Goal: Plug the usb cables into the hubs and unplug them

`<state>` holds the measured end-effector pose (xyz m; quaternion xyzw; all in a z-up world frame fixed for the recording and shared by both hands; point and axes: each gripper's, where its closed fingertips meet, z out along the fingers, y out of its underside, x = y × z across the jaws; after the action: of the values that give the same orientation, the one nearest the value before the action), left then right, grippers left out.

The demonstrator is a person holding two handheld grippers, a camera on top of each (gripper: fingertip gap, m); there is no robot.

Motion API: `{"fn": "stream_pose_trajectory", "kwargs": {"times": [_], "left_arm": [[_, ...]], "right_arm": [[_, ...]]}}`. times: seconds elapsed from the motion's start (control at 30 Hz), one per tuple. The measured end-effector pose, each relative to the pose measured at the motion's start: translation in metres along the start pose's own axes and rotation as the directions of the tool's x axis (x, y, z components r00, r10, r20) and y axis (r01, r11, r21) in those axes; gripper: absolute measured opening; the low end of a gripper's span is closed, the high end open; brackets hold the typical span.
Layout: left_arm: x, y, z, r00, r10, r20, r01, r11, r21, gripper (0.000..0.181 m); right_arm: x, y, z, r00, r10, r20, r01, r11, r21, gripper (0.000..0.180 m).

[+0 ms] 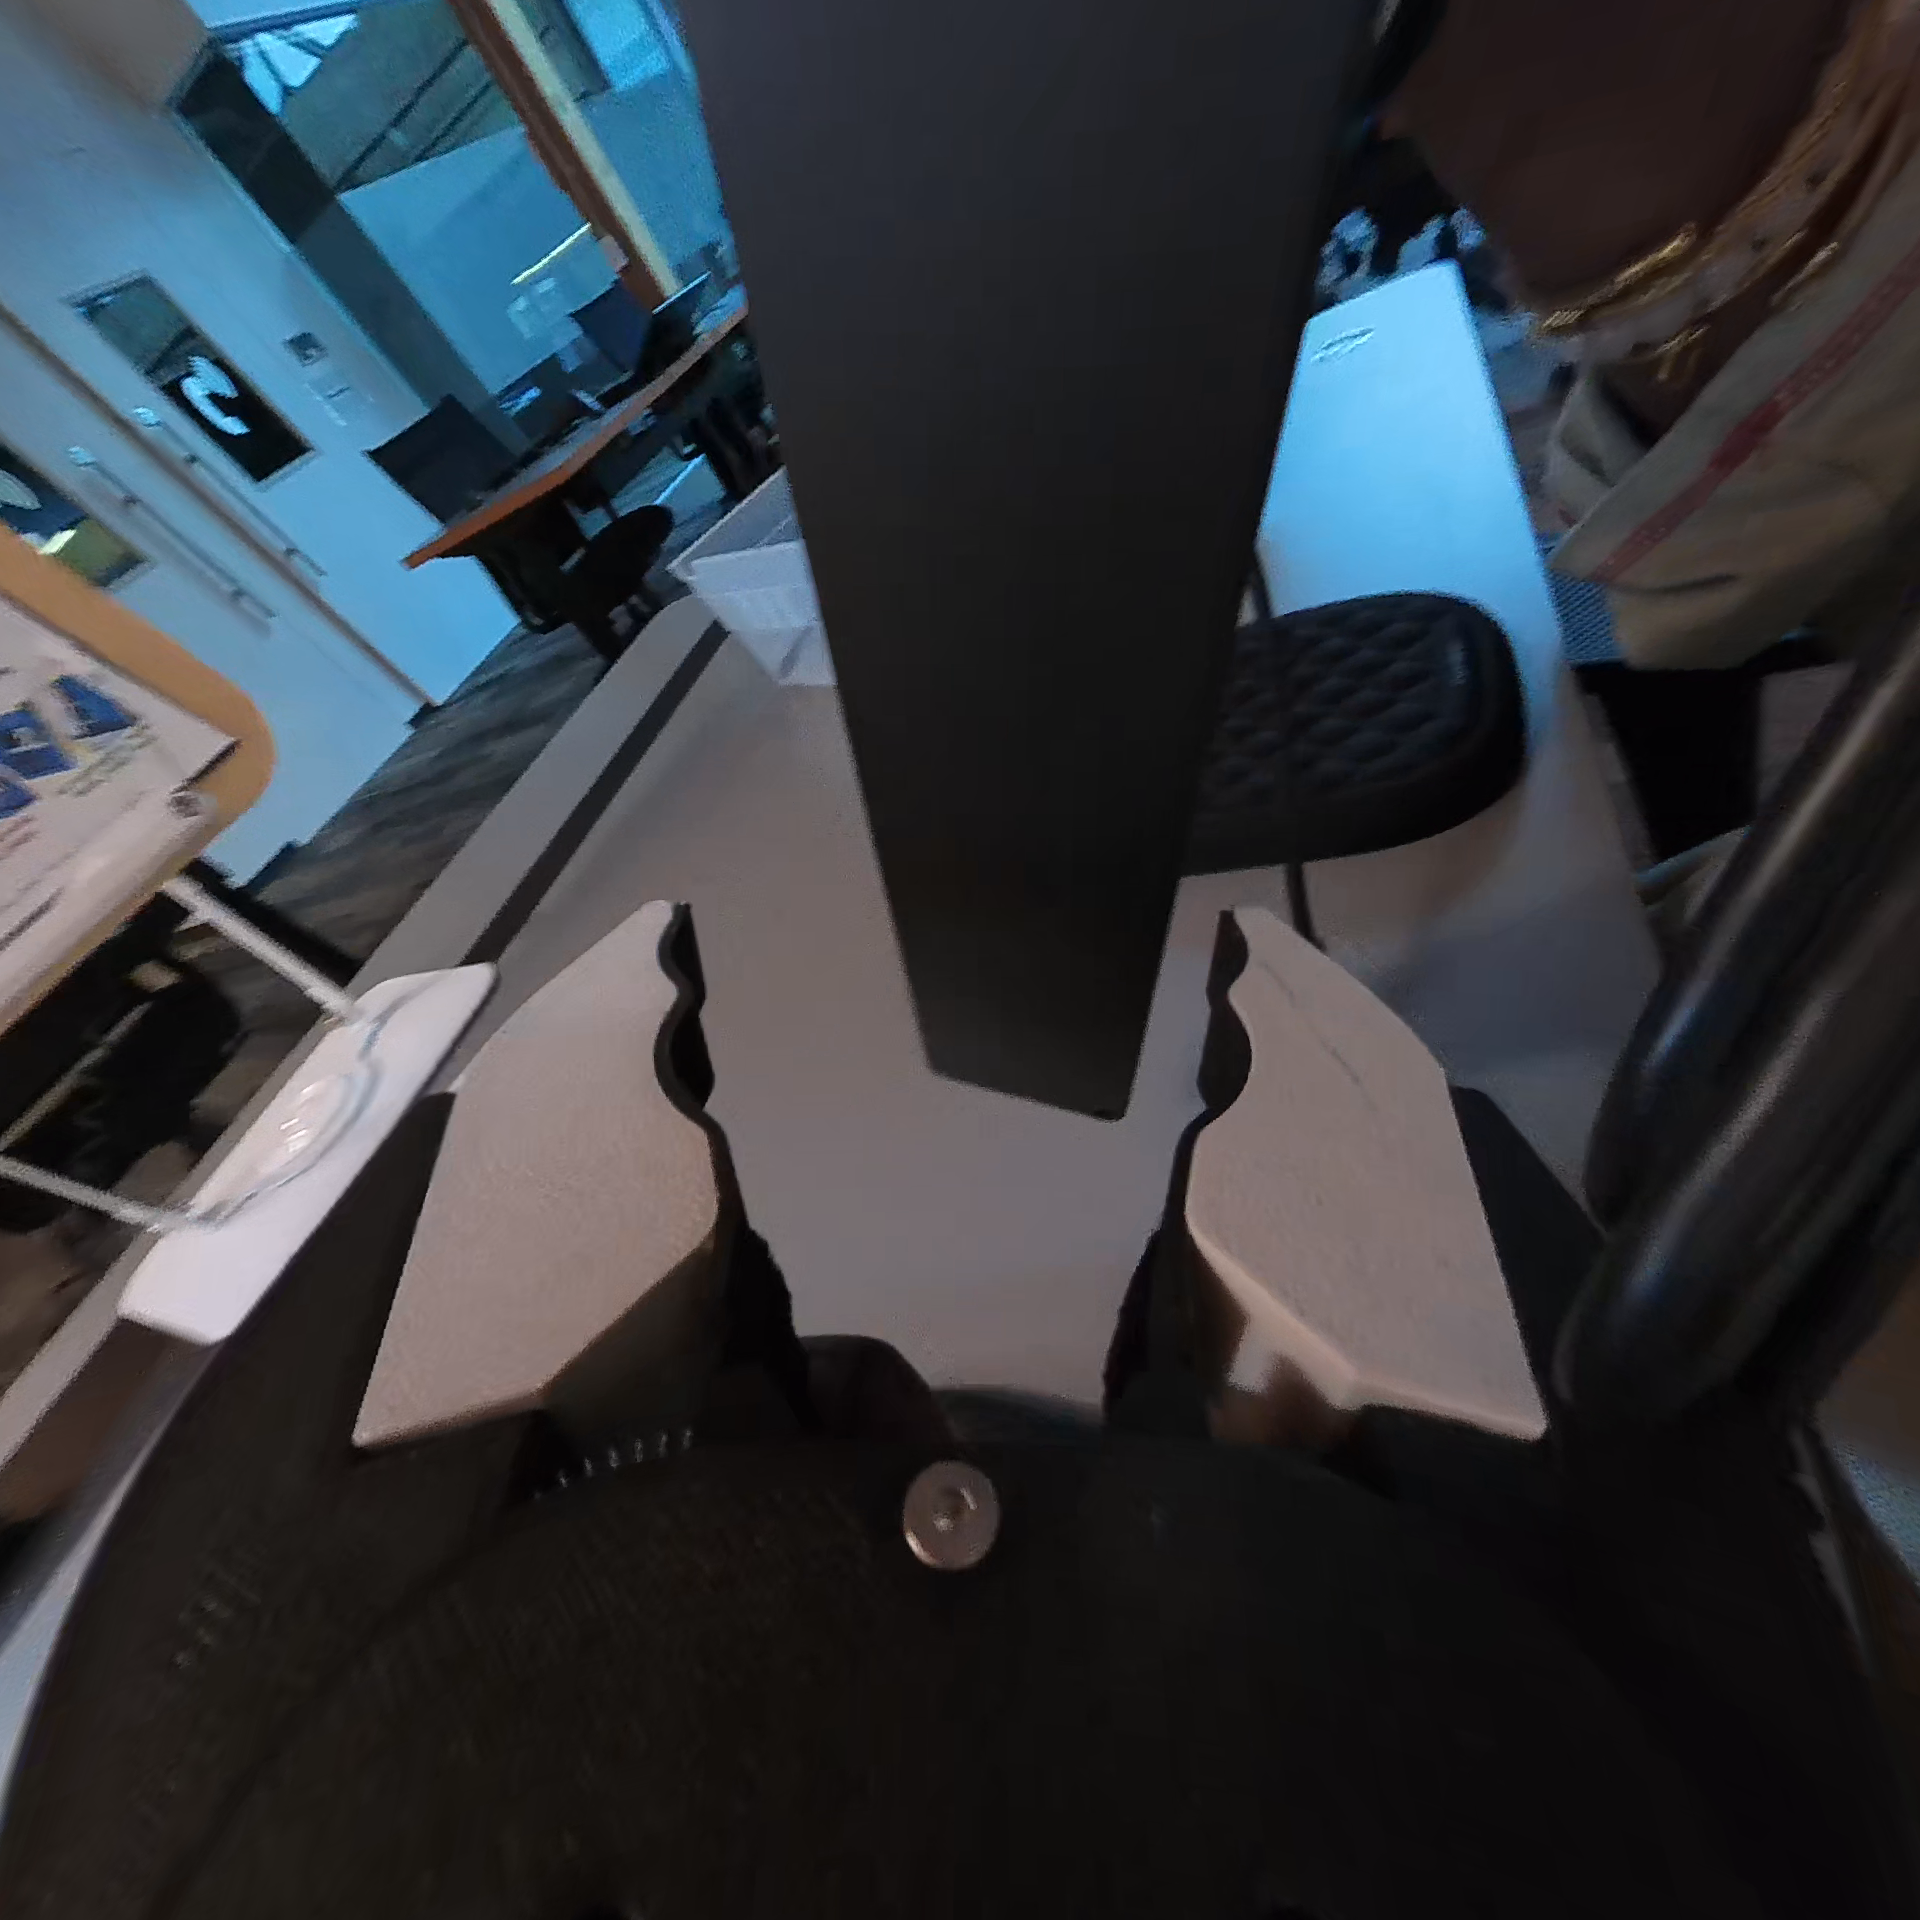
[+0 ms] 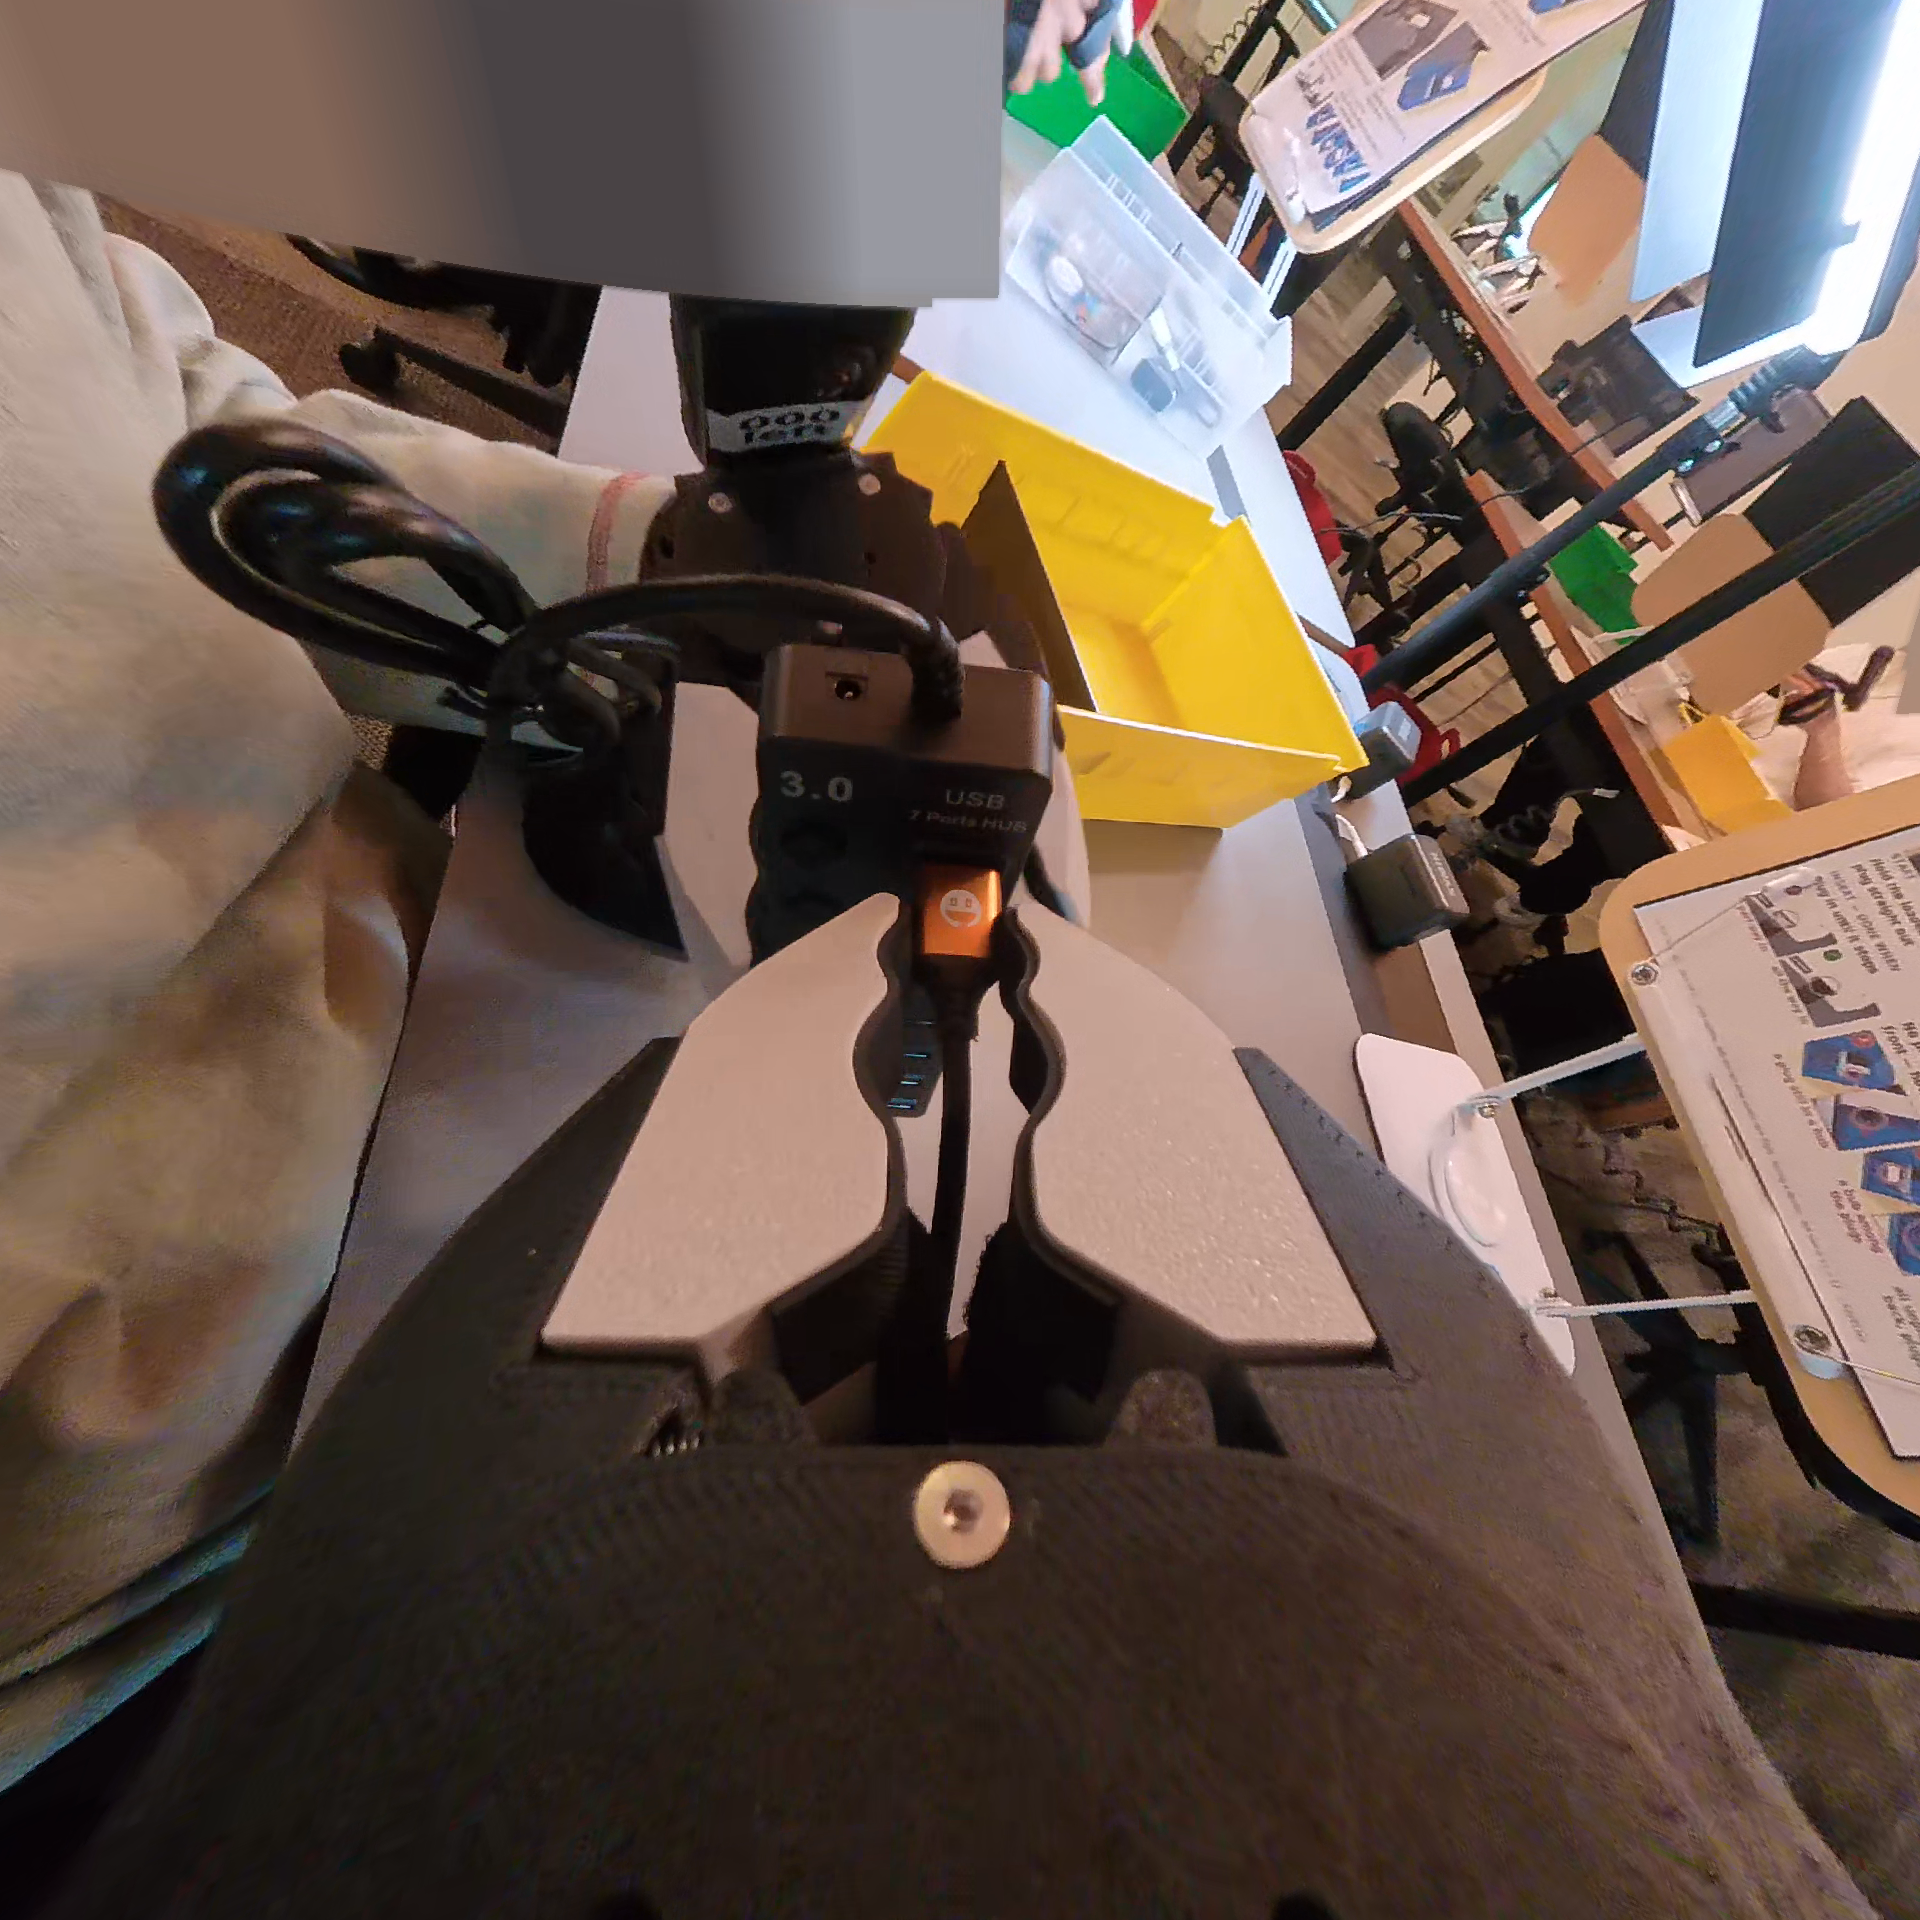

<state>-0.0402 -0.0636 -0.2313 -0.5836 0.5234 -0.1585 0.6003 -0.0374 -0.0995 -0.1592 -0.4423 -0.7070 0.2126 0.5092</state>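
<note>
tongs of the right hand [image 2: 954,920], seen from the right wrist view, clenched on an orange usb plug [image 2: 958,912] whose black cable [image 2: 951,1164] runs back between the two grey fingers [image 2: 790,1132]. plug seated in the near face of a black usb hub [image 2: 902,764], just past the fingertips. hub's own thick black cable [image 2: 343,561] leaves its far end and loops to the left, over a pale sleeve [image 2: 156,831]. left tongs [image 2: 800,520] visible beyond the hub, their dark fingers on either side of it; whether they touch it cannot be told from here. yellow bin [image 2: 1195,665] on the grey tabletop [image 2: 1195,935] to the right of the hub, a clear plastic tray [image 2: 1143,270] farther off. small grey box [image 2: 1403,888] near the right edge of the tabletop. instruction sheet on a wooden board [image 2: 1787,1122] at near right.

left wrist view: tongs of the left hand [image 1: 951,930] released, grey fingers [image 1: 566,1174] well apart. flat dark slab [image 1: 1029,520], out of focus, reaching down from the top into the gap between them without touching either finger; what it is cannot be told. thick black cable [image 1: 1745,1039] at the right edge. black quilted pad [image 1: 1361,727] lying on the tabletop [image 1: 727,831] beyond.
</note>
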Motion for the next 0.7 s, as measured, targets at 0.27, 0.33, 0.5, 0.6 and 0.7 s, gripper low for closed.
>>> {"fn": "stream_pose_trajectory", "kwargs": {"times": [0.27,0.33,0.5,0.6,0.7], "left_arm": [[0.017,-0.051,-0.023,0.994,-0.006,-0.108,0.033,0.969,0.246,0.084],[0.019,-0.053,-0.02,0.996,0.036,-0.088,-0.013,0.969,0.247,0.076],[0.02,-0.043,-0.012,0.996,0.064,-0.069,-0.049,0.98,0.194,0.061],[0.018,-0.049,-0.012,0.995,0.093,-0.028,-0.083,0.968,0.238,0.059],[0.018,-0.048,-0.015,0.994,0.106,-0.039,-0.094,0.969,0.227,0.057]], "right_arm": [[-0.015,0.003,0.015,0.997,-0.028,0.077,0.028,1.0,-0.006,0.016],[-0.02,0.007,0.022,0.994,-0.058,0.09,0.062,0.997,-0.045,0.016],[-0.017,0.013,0.028,0.996,-0.063,0.07,0.068,0.995,-0.078,0.016],[-0.016,0.01,0.025,0.996,-0.067,0.057,0.07,0.996,-0.051,0.016],[-0.017,0.009,0.025,0.995,-0.082,0.05,0.084,0.995,-0.044,0.016]]}}
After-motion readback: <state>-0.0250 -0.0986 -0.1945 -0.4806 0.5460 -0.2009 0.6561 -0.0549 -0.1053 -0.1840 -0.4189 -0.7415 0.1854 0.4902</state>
